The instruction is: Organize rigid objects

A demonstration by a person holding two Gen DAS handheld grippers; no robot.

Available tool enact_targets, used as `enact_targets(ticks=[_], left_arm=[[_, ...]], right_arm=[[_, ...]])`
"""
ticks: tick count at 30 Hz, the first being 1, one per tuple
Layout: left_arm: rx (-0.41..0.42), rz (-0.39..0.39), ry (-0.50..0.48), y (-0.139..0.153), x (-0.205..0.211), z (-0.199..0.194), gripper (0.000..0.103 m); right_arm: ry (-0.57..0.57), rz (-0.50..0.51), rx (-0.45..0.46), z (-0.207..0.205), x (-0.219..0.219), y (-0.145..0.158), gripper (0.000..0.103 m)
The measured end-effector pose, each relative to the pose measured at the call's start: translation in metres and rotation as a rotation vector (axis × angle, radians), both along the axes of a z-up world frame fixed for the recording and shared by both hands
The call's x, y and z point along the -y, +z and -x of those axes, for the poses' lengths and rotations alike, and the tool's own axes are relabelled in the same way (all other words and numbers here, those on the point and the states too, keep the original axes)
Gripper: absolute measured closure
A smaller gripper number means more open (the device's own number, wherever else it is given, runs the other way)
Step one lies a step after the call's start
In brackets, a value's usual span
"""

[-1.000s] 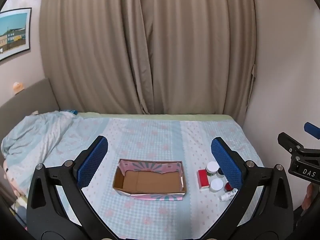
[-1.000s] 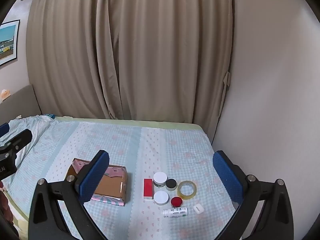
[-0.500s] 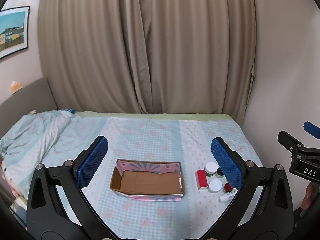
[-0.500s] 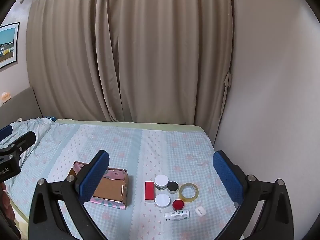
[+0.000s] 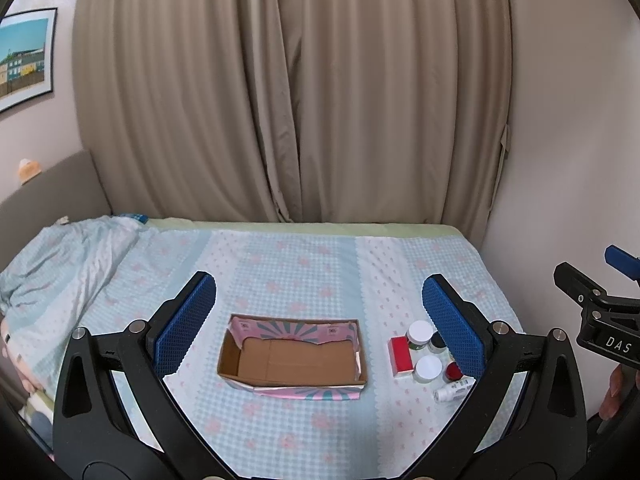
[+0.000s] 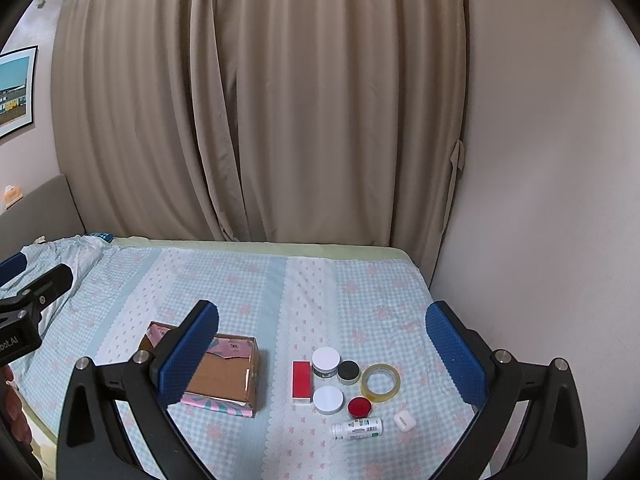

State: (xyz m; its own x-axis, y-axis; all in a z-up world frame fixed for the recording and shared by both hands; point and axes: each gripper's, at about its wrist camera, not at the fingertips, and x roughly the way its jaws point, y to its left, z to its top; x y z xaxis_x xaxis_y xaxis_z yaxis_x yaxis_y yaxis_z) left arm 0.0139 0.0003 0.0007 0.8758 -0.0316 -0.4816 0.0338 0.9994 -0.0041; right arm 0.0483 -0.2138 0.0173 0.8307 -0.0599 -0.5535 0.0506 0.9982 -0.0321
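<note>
An empty open cardboard box [image 5: 294, 358] [image 6: 224, 376] with a pink patterned rim lies on the bed. To its right lie a red block [image 6: 301, 381] [image 5: 401, 356], two white-lidded jars [image 6: 326, 361] [image 6: 328, 399], a black-lidded jar [image 6: 348, 371], a red-lidded jar [image 6: 359, 407], a tape roll [image 6: 380, 381], a white bottle on its side [image 6: 357, 429] [image 5: 454, 389] and a small white case [image 6: 405, 420]. My left gripper [image 5: 320, 324] is open and empty, above the box. My right gripper [image 6: 322, 348] is open and empty, high above the objects.
The bed [image 5: 304, 264] has a blue checked sheet with pink flowers. A rumpled quilt [image 5: 60, 264] lies at its left. Beige curtains [image 5: 288, 100] hang behind. A wall [image 6: 540, 200] bounds the bed's right side. The right gripper shows at the right edge of the left wrist view [image 5: 600, 320].
Both grippers have tilted or risen slightly, so the box and objects sit a little lower in both views. Nothing on the bed has moved. Both grippers stay open.
</note>
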Motion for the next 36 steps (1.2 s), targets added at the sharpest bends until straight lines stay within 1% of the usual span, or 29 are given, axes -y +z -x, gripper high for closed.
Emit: enact_targets(ticks=[4, 9, 36], left_arm=[[0.0, 0.003, -0.003, 0.001, -0.001, 0.001, 0.001], [-0.001, 0.003, -0.003, 0.002, 0.0, 0.001, 0.001], [-0.005, 0.004, -0.002, 0.002, 0.005, -0.002, 0.001]], right_arm=[[-0.003, 0.002, 0.003, 0.006, -0.001, -0.005, 0.0], [-0.009, 0.003, 0.002, 0.01, -0.001, -0.003, 0.0], [-0.01, -0.001, 0.0, 0.016, -0.005, -0.003, 0.0]])
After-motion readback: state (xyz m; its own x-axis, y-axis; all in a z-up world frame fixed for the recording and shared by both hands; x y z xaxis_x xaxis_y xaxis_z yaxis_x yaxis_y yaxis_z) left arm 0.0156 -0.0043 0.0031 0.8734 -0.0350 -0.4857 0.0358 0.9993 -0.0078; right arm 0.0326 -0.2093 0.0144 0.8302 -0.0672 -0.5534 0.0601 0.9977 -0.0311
